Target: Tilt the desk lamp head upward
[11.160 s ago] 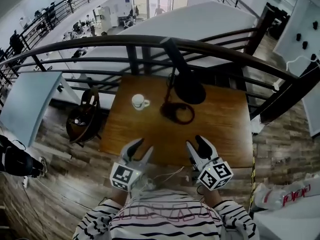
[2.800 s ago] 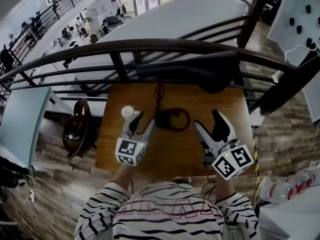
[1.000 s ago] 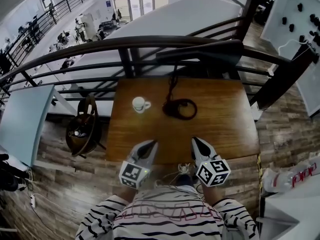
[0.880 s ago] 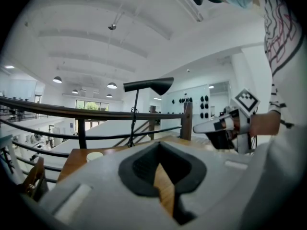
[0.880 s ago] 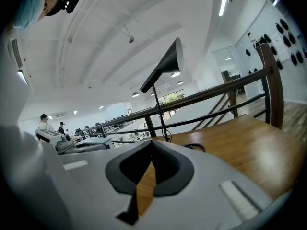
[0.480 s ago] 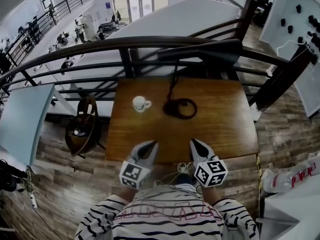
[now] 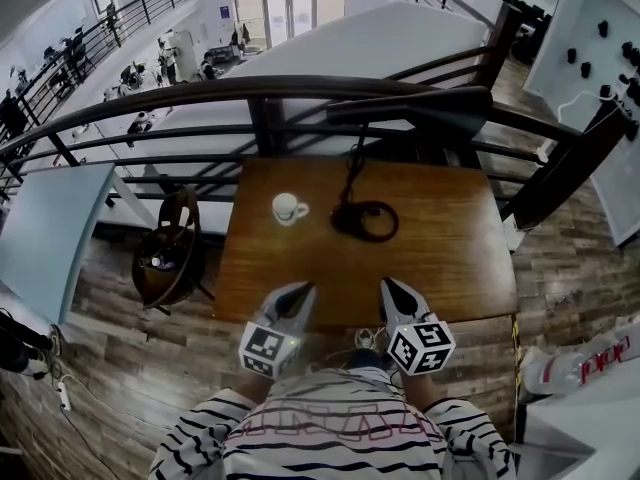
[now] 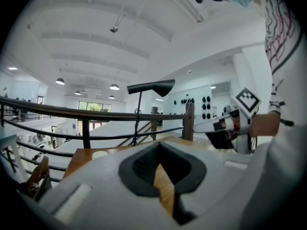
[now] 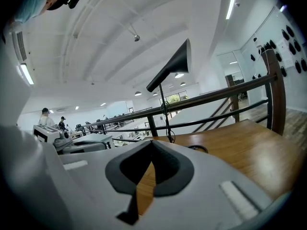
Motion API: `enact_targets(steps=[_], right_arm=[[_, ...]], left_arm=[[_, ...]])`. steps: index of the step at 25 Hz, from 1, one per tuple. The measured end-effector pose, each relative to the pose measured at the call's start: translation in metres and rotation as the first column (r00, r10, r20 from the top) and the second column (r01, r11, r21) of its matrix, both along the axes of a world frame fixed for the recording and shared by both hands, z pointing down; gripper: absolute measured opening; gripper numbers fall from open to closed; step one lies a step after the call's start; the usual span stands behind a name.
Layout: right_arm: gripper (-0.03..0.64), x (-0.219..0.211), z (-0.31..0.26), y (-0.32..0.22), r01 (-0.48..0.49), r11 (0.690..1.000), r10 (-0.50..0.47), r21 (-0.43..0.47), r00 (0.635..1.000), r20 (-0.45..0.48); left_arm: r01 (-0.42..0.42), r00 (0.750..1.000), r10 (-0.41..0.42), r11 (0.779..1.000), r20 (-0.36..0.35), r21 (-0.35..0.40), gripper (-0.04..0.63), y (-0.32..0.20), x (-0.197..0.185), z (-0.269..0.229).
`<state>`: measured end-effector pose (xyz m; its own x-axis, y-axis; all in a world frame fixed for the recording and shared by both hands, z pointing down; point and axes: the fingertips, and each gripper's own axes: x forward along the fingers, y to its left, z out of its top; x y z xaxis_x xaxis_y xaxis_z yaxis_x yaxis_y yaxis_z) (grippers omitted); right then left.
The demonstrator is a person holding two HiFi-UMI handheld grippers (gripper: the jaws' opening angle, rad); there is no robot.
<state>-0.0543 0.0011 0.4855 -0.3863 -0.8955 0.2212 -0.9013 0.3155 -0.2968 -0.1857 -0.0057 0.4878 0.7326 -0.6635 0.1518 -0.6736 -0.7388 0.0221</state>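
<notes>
Since about three seconds back, both claws have drawn away from the lamp base to the near edge of the surface, and over the last half second they have barely shifted. Against the earliest frame, the lamp head (image 7: 420, 108) no longer droops over its base; it now lies raised, stretched across the upper middle of the head view along the dark railing (image 7: 180, 96).

The left claw (image 7: 301, 291) sits at lower centre of the head view, pointing up the frame toward the surface (image 7: 450, 243), with its marker cube (image 7: 262, 349) close to the person's striped shirt (image 7: 330, 438). The right claw (image 7: 388, 287) lies just beside it, near parallel, with its own cube (image 7: 420, 346) turned a little outward. Both are held about level, dipping slightly.

In the left gripper view the left claw (image 8: 161, 151) is clenched on nothing, with only wood showing past its dark pads. The right claw (image 9: 150, 152) in its own view is likewise clenched and empty.

The lamp stands at the far side of the surface, its round base (image 7: 365, 220) well apart from both claws and its thin stem rising to the head, which shows as a dark cone (image 9: 172, 66) angled upward. A white cup (image 7: 288, 208) sits to the left of the base.
</notes>
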Motion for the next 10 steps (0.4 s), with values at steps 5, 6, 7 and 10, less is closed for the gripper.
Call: enact_targets(steps=[5,6,7,10], right_arm=[[0.000,-0.0025,-0.0020,-0.0004,0.001,1.000,-0.001,0.001,1.000,-0.001],[0.000,-0.0030,-0.0021,-0.0007,0.001,1.000,-0.001,0.002,1.000,-0.001],[0.000,-0.0038,-0.0023,-0.0010,0.002,1.000,-0.002,0.003,1.000,-0.001],[0.000,-0.0070,-0.0027,-0.0016,0.003,1.000,-0.003,0.005,1.000,-0.001]], left_arm=[[0.003,1.000,-0.003,1.000,-0.003,-0.003,0.003,0.0000,-0.0018,-0.0014],[0.004,1.000,-0.004,1.000,-0.004,-0.003,0.003,-0.0002,-0.0022,-0.0011],[0.004,1.000,-0.004,1.000,-0.005,-0.003,0.003,-0.0004,-0.0028,-0.0008],[0.006,1.000,-0.006,1.000,-0.007,-0.005,0.003,-0.0011,-0.0061,0.0003]])
